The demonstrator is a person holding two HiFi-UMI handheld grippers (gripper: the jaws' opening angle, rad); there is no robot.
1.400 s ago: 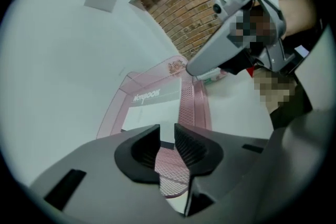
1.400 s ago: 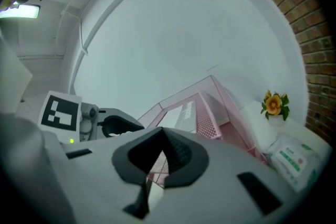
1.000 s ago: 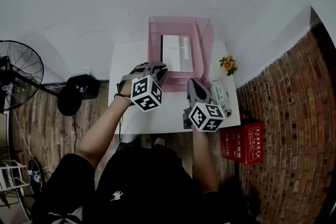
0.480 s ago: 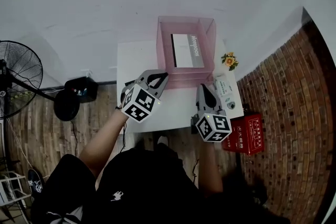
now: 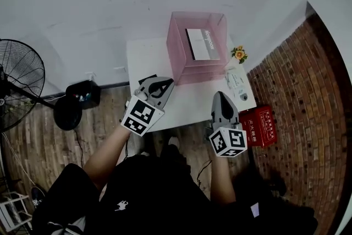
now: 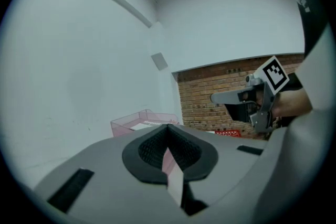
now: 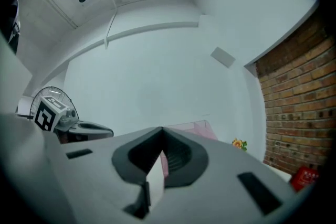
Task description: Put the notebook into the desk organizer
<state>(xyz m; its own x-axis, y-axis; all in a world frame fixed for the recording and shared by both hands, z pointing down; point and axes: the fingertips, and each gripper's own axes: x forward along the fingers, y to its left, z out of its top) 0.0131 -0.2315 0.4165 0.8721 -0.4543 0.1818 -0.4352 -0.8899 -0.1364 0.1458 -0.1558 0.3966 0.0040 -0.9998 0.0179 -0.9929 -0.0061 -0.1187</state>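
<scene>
Notebook [image 5: 202, 44] lies flat inside the pink desk organizer [image 5: 181, 66], pale cover up. The organizer stands at the far edge of the bench [image 5: 147, 58], toward its far right corner.

Left to right in the head view: a fan [image 5: 19, 82] stands on the floor off the bench's left edge. The left tongs [image 5: 164, 83] are at the bench's near left part, clear of the organizer. The right tongs [image 5: 222, 96] are at the near right corner. A small flower [image 5: 238, 54] is just beside the organizer's right wall, and a red box [image 5: 258, 125] sits on the floor by the brick wall [image 5: 308, 118].

Only the head view shows the notebook's cover. The left gripper view adds the right tongs side-on against the brick wall. The right gripper view adds the fan and the left tongs at its left margin, with the flower to the right of the organizer.

Both tongs have their tips together, with nothing held.
</scene>
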